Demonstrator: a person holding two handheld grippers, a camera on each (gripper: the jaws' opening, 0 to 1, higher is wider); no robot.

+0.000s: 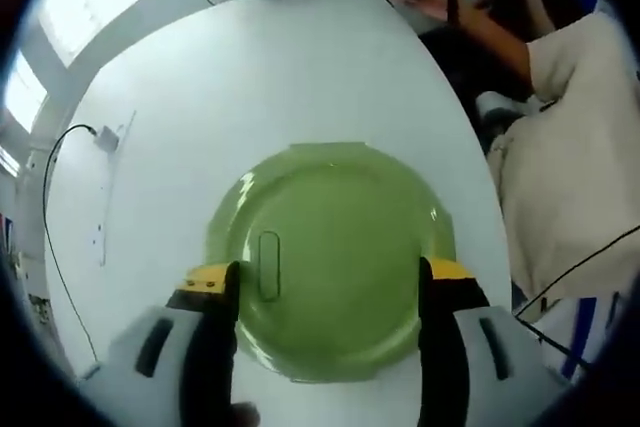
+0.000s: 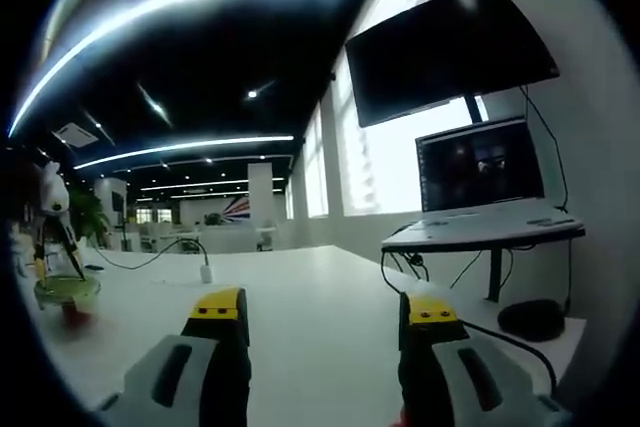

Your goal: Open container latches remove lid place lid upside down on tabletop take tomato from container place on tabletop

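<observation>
While my left claw [image 1: 328,282] hangs over the white worktop [image 1: 300,77], its jaws stand apart on either side of the green lid [image 1: 335,262]. My right claw [image 2: 325,319] is also spread, gripping nothing, far from the lid [image 2: 66,290].

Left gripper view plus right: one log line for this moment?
lid: green, on white table, between open left hand-held gripper jaws | right hand-held gripper: open, empty, facing monitor

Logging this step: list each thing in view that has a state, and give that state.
Left gripper: open, jaws either side of the lid, above it.
Lid: green, round, seen from above; whether it is lifted or upside down cannot be told.
Right gripper: open, holding nothing, level over the table.
Upper monitor: dark.
Lower monitor: lit dimly.
</observation>
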